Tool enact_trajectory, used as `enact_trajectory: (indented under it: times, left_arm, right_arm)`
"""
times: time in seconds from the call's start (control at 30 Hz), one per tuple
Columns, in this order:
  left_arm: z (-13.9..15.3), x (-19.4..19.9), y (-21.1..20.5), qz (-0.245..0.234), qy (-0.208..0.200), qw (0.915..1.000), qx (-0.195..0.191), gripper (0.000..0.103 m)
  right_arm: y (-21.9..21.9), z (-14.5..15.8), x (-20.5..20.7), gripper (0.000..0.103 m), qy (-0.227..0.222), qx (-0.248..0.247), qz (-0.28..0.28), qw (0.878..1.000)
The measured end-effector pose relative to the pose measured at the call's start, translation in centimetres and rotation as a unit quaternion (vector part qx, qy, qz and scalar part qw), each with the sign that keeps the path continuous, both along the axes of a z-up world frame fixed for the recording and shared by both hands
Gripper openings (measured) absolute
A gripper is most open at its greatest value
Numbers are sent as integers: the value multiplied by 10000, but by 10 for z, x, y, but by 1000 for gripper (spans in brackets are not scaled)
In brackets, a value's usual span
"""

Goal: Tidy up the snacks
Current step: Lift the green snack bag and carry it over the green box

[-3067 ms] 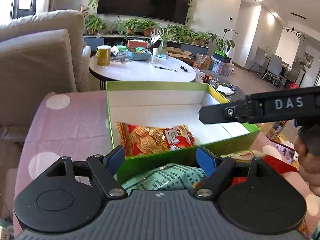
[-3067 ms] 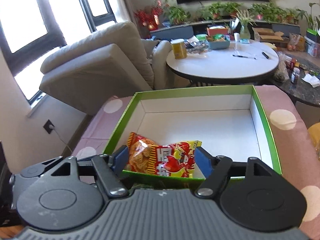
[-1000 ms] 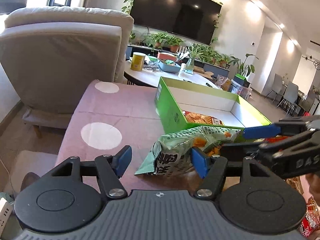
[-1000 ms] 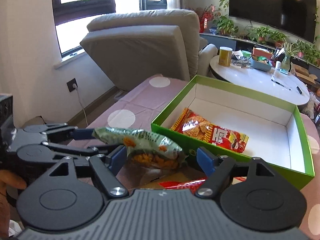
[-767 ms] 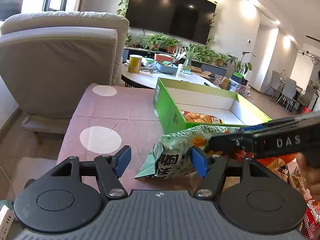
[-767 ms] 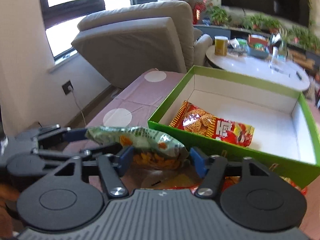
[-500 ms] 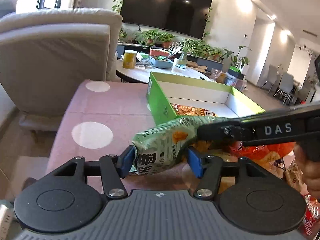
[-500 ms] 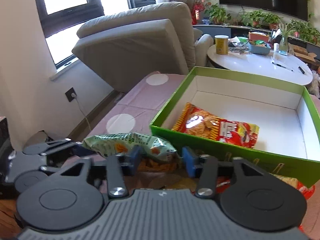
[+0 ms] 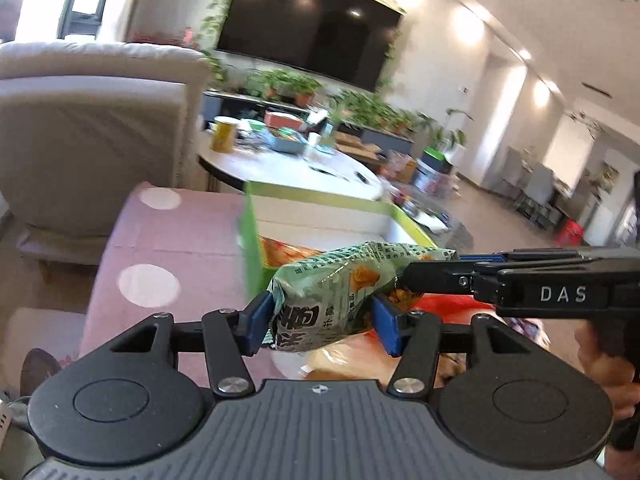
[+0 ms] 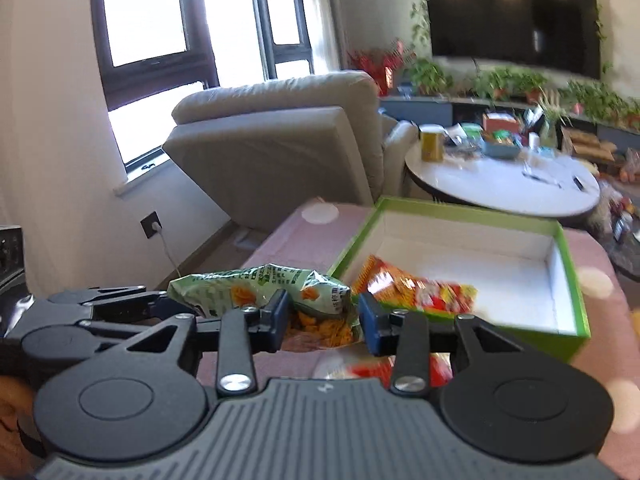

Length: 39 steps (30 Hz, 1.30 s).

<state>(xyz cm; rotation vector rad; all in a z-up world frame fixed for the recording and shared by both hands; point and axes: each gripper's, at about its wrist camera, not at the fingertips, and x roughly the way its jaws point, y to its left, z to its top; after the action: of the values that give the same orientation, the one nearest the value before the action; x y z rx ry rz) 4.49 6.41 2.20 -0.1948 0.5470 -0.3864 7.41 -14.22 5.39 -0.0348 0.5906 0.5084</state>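
A green snack bag (image 9: 336,292) hangs in the air between both grippers, above the pink dotted table. My left gripper (image 9: 320,320) is shut on its near end. My right gripper (image 10: 322,316) is shut on its other end (image 10: 312,300), and comes in from the right in the left wrist view (image 9: 472,276). The green box (image 10: 568,280) with a white inside stands beyond, holding a red-orange snack bag (image 10: 416,288).
More red and orange snack packs (image 9: 452,312) lie on the pink table (image 9: 160,240) under the lifted bag. A grey armchair (image 10: 280,140) stands behind to the left. A round white table (image 10: 500,184) with clutter stands beyond the box.
Both grippers have closed on the green bag, one at each end. The bag has risen off the table and both views have swung slightly.
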Motion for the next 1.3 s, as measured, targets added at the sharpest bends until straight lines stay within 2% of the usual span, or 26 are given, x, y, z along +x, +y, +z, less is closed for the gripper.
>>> enact_trajectory:
  times: [0.1,0.23,0.37,0.4,0.47,0.57,0.63,0.8,0.9,1.07,1.2,1.3]
  left_arm:
    - [4,-15,-15,-293,-41,9993,226,56]
    - [-10,-17,-29,-640,295,9969,352,58]
    - [-33,2,-36,-487,658,9956,445,60]
    - [-38,8,-35,-365,717,9958,434,65]
    - [-44,18,-30,-150,802,9961,336,66]
    - [-48,25,-24,14,858,9963,106,68]
    - [-50,26,-20,-15,849,9964,-39,71]
    - [-55,26,-17,-52,749,9971,-125,74]
    - [-58,25,-18,-30,723,9972,-179,74]
    - [-56,15,-21,-10,440,9990,84,74]
    - [-54,-3,-26,-375,-65,9983,436,79]
    - [-57,0,-33,-475,-11,9976,500,79]
  right_arm:
    - [-14,5,-9,77,380,73,-6,9993]
    - [-26,-7,-15,77,1039,44,-94,9945]
    - [-33,-29,-5,77,1334,143,-376,9902]
    - [-35,-32,-1,77,1348,265,-471,9894]
    - [-35,-36,5,77,1213,446,-581,9899]
    - [-30,-39,5,80,743,295,-747,9940]
    - [-27,-42,6,90,528,215,-747,9956]
    - [-32,-51,10,94,539,313,-657,9959]
    - [-36,-53,0,94,383,258,-773,9959]
    - [-32,-59,-11,93,132,90,-727,9972]
    - [-33,-59,-6,93,251,171,-685,9972]
    - [-35,-58,-3,93,363,286,-724,9963]
